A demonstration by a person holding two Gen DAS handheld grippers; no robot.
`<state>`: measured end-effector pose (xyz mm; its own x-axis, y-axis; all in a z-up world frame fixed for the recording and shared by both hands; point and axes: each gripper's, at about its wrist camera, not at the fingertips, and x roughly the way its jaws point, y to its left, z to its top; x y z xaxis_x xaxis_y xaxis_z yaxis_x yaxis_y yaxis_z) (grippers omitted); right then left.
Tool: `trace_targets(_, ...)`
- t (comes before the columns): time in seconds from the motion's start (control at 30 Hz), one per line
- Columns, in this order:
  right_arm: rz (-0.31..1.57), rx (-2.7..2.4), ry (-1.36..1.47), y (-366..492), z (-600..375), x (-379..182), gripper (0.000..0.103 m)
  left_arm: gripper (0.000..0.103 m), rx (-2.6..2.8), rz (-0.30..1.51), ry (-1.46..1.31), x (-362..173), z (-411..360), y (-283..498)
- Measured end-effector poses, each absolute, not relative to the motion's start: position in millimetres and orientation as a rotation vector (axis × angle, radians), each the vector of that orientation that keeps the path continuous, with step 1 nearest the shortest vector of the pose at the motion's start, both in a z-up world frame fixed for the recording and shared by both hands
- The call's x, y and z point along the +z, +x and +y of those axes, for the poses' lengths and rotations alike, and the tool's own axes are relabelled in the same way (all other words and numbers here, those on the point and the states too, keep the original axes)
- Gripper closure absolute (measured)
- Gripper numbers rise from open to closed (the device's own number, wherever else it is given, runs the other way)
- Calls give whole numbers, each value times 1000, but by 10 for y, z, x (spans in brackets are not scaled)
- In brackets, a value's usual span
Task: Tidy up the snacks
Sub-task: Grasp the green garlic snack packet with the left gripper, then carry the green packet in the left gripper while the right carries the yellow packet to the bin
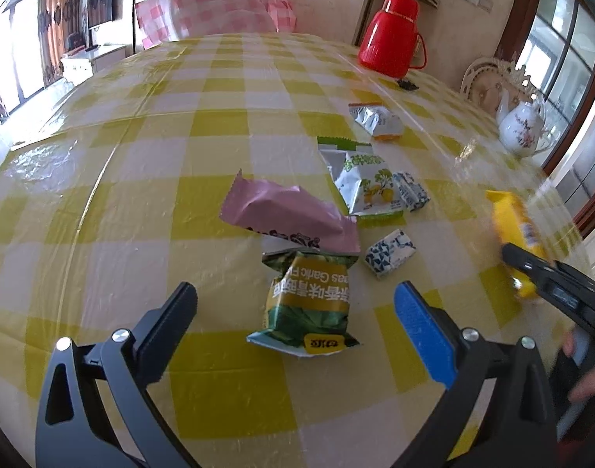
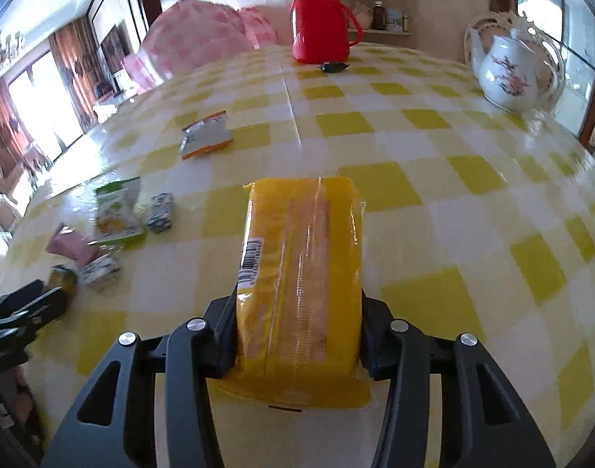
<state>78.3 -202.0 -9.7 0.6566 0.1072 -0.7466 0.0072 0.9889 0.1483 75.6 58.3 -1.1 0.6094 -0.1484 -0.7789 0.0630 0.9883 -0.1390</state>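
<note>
Nearest you, your right gripper (image 2: 297, 335) is clamped on the yellow biscuit pack (image 2: 303, 269), both pads pressing its sides near one end. Most of the pack juts forward unsupported, so a quick swing could let it pivot or slip out. Your left gripper (image 1: 297, 308) hangs wide open above the green garlic-pea packet (image 1: 307, 304), gripping nothing. Beyond lie the pink packet (image 1: 285, 214) and the teapot (image 2: 512, 74); keep the pack clear of it.

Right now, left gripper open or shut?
Open. The left gripper has its fingers spread wide apart, the green garlic snack packet lying untouched on the table between them.
</note>
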Motion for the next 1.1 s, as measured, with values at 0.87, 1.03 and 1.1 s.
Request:
trace_targets(0.87,735,126,325,-65,-2103,56,56,66,-41,896,-2,12,336,284)
trace_targets(1.03,731,157,328,-107,-2062,46,56,66,-51,896,-23,17,334,97)
trace_targets(1.1,727,181,333,-129,-2037,51,56,66,-59,900,-33,24,334,39)
